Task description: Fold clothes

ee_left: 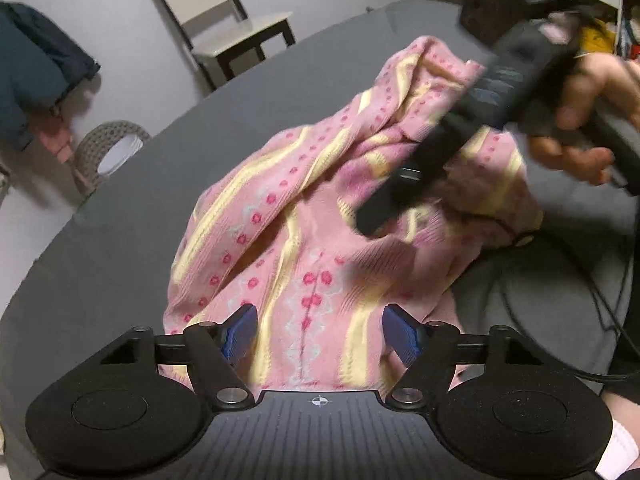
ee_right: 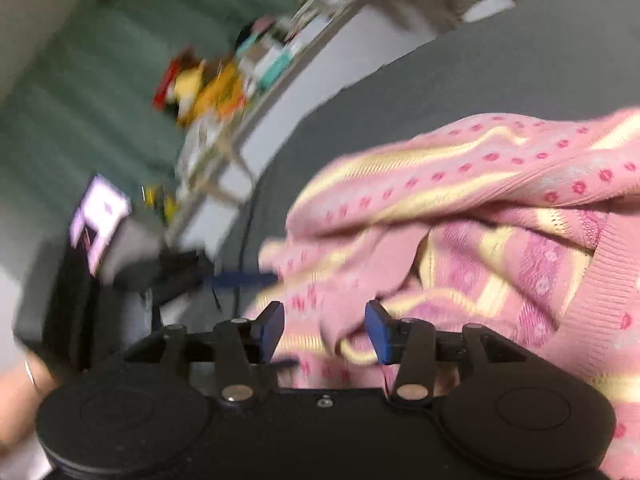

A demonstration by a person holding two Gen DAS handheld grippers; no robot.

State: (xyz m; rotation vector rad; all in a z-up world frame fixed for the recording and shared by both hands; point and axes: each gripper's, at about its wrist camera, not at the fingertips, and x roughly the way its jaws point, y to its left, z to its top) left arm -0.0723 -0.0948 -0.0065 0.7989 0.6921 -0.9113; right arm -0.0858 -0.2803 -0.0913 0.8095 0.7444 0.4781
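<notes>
A pink knitted sweater [ee_left: 304, 240] with yellow stripes and red dots lies crumpled on the grey table [ee_left: 120, 220]. My left gripper [ee_left: 320, 334] is open just above its near edge, blue pads [ee_left: 240, 330] apart over the fabric. The right gripper's black body [ee_left: 460, 128], held by a hand, reaches over the sweater's far part. In the right wrist view the right gripper [ee_right: 326, 334] is open, with a fold of the sweater [ee_right: 460, 240] lying between its pads [ee_right: 378, 332]. That view is blurred.
A white chair [ee_left: 224, 20] and a woven basket [ee_left: 108, 152] stand beyond the table's far left edge. Dark cables [ee_left: 580, 300] lie on the table at right. A cluttered shelf [ee_right: 240, 80] and a lit screen [ee_right: 98, 216] show left of the right gripper.
</notes>
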